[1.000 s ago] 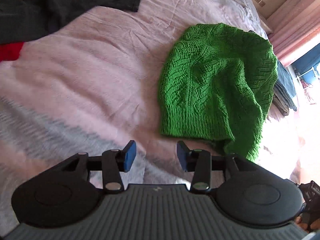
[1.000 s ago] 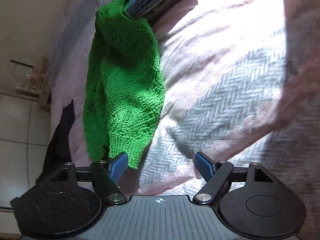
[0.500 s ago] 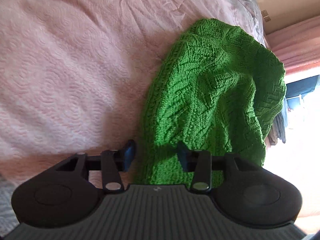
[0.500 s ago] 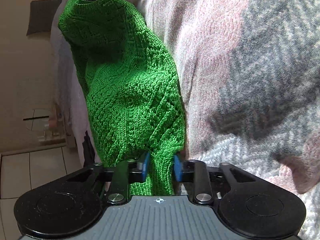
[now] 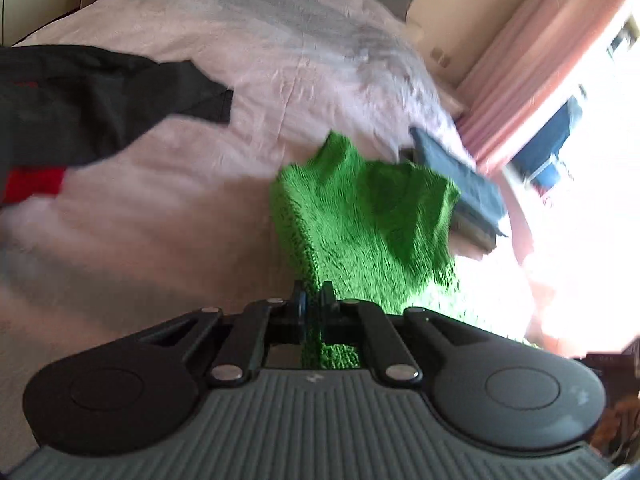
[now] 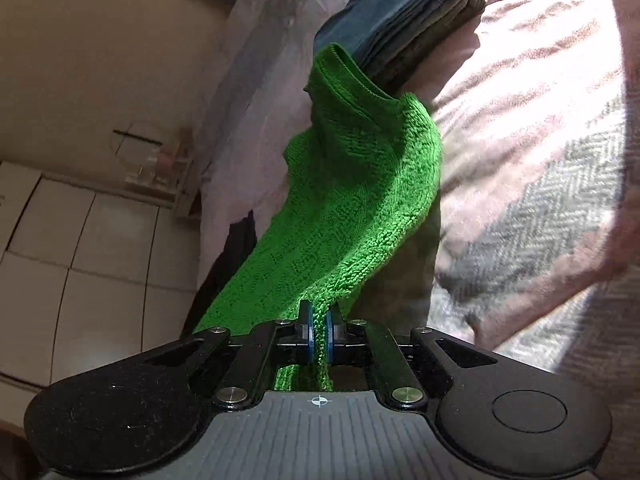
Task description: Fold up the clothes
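A green knitted sweater [image 5: 360,216] lies on the pink bedspread [image 5: 160,220], its near hem lifted off the bed. My left gripper [image 5: 312,300] is shut on the sweater's bottom edge. In the right wrist view the sweater [image 6: 348,208] stretches from the folded stack toward me, and my right gripper [image 6: 318,330] is shut on the other part of its hem. The sweater's far end with the collar [image 6: 344,76] rests against the folded clothes.
A stack of folded blue and grey clothes [image 6: 404,20] sits at the bed's far edge, also in the left wrist view [image 5: 460,184]. A black and red garment [image 5: 80,108] lies at the left. Pink curtains [image 5: 540,68] and a bright window are at the right.
Both grippers went from open to shut on the sweater's hem and have lifted it toward me. The left view has tilted up and is motion-blurred.
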A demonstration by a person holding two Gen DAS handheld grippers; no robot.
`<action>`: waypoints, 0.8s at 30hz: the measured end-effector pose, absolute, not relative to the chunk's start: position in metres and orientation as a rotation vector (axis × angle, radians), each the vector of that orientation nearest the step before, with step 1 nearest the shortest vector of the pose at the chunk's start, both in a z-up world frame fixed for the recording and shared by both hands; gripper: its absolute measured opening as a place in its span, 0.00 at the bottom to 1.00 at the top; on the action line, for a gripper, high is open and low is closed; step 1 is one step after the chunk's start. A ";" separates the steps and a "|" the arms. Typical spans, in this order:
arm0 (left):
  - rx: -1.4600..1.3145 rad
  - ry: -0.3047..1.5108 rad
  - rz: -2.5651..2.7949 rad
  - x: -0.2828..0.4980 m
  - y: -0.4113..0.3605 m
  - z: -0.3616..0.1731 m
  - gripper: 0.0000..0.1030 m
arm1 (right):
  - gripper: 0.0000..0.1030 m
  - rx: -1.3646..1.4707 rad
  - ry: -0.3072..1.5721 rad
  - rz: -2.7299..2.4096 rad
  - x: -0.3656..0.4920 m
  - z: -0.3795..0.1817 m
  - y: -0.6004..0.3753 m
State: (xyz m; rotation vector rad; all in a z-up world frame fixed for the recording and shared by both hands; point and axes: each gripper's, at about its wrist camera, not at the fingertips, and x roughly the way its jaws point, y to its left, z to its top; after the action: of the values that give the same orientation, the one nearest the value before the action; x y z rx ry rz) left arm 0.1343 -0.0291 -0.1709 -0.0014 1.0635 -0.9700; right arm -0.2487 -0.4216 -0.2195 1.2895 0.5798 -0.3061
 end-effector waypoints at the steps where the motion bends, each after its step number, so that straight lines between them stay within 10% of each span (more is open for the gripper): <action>1: 0.017 1.106 -0.964 0.116 -0.016 -0.172 0.04 | 0.04 1.277 0.640 -0.299 -0.261 -0.219 -0.414; 8: 0.271 1.348 -0.789 0.025 0.022 -0.238 0.03 | 0.04 1.180 1.106 -0.566 -0.323 -0.279 -0.400; 14: 0.221 1.160 -0.766 0.094 -0.018 -0.229 0.28 | 0.08 1.019 1.068 -0.620 -0.300 -0.273 -0.449; 16: 0.224 1.102 -0.792 0.131 -0.049 -0.235 0.32 | 0.60 0.943 1.014 -0.632 -0.273 -0.272 -0.468; 17: 0.227 1.087 -0.802 0.147 -0.064 -0.241 0.33 | 0.70 0.896 0.976 -0.641 -0.261 -0.267 -0.477; 24: 0.246 1.031 -0.927 0.237 -0.180 -0.281 0.35 | 0.70 0.791 0.835 -0.520 -0.140 -0.271 -0.531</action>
State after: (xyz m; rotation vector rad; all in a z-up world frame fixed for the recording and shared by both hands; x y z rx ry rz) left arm 0.2373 -0.1797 -0.2811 0.2460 1.0313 -0.9272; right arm -0.1403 -0.5307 -0.2709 0.7907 0.8354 -0.5200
